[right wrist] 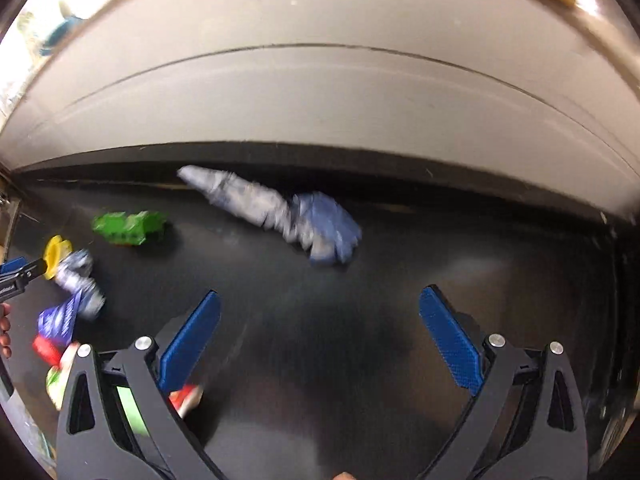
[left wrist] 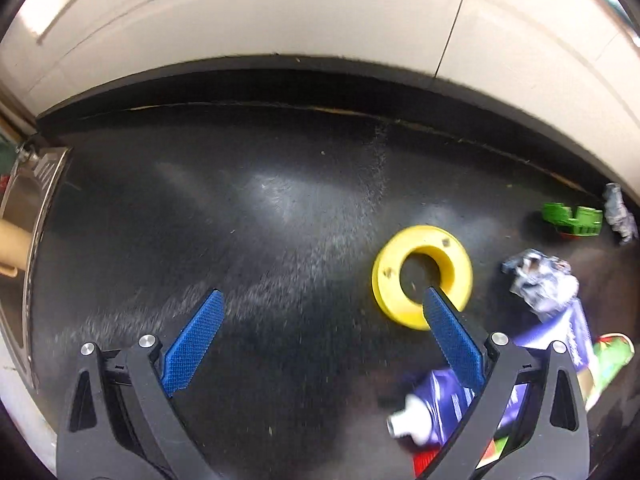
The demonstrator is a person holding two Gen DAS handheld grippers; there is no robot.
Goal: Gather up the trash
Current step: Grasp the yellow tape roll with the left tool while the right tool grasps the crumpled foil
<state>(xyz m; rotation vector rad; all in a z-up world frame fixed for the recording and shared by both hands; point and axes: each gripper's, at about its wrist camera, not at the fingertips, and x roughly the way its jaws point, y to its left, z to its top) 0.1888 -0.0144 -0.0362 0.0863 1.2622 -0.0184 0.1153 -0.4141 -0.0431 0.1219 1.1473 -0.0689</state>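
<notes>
Left wrist view
- Left gripper (left wrist: 320,298): your jaws stand wide apart, nothing between them; the right fingertip (left wrist: 434,300) overlaps the yellow ring (left wrist: 384,280), contact unclear.
- Counter (left wrist: 248,208): dark, glossy, running to a white wall at its back edge.
- Trash: crumpled wrapper (left wrist: 540,280) just right of the ring; purple tube (left wrist: 440,400) with a white cap at the near right, partly behind your finger; a red-and-green packet (left wrist: 612,356) beside it.
- Far right edge: green toy (left wrist: 572,220) and a grey scrap (left wrist: 618,212), near each other.
- Left edge: a metal sink rim (left wrist: 44,184), cut off.

Right wrist view
- Right gripper (right wrist: 320,300): spread open, empty, above bare counter.
- Trash ahead: long grey-blue crumpled wrapper (right wrist: 276,212) near the counter's back edge, well apart from your fingertips.
- Left side: the green toy, ring and tube cluster, blurred.

Step in hand: approach, nothing picked up yet by my reading.
Next move: bring each gripper's jaws to straddle a wrapper, then close; the ring and toy may not be trash, so steer past them.
Hard to make out: motion blur smears labels; no bin is visible in either view; packets under the right gripper are half hidden.
</notes>
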